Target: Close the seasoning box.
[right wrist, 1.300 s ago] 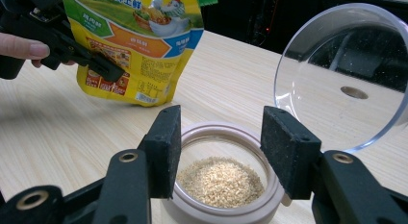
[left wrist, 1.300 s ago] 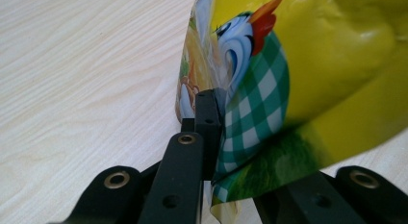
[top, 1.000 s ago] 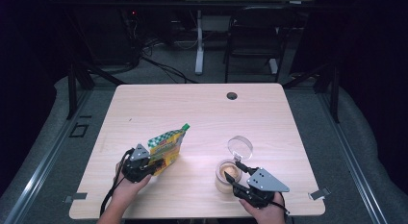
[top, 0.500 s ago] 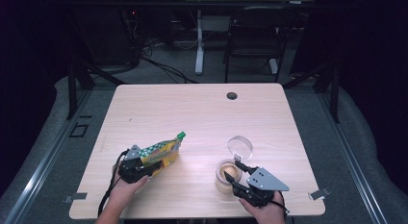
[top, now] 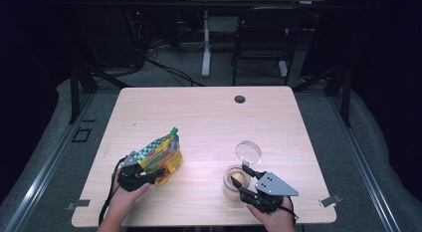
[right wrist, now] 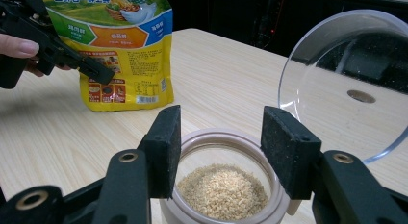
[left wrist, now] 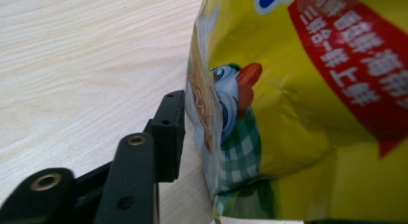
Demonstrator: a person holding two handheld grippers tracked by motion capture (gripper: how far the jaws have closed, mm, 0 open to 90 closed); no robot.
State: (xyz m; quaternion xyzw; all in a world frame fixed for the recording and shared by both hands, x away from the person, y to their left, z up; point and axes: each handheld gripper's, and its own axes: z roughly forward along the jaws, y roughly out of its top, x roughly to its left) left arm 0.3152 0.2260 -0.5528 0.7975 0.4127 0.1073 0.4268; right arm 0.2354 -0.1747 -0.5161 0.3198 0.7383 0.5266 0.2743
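A yellow snack pouch (top: 160, 155) with a green chequered top stands upright on the table's front left. My left gripper (top: 144, 176) is shut on its lower edge; in the left gripper view one black finger (left wrist: 169, 132) presses the pouch (left wrist: 308, 113) and the other is hidden behind it. At the front right sits a tan jar (right wrist: 223, 192) holding pale granules, its clear hinged lid (right wrist: 346, 80) tipped back open. The right gripper (right wrist: 221, 123) is shut on the jar (top: 234, 182) at the rim, one pad on each side.
The wooden table (top: 209, 117) has a small dark cable hole (top: 240, 99) near its far edge. A hand (right wrist: 17, 46) holds the left gripper beside the pouch (right wrist: 122, 46). Beyond the table are a chair and a desk leg in the dark.
The pouch, tilted with its top leaning right before, has swung upright in my left gripper and shifted slightly left. The right gripper and the jar have stayed put.
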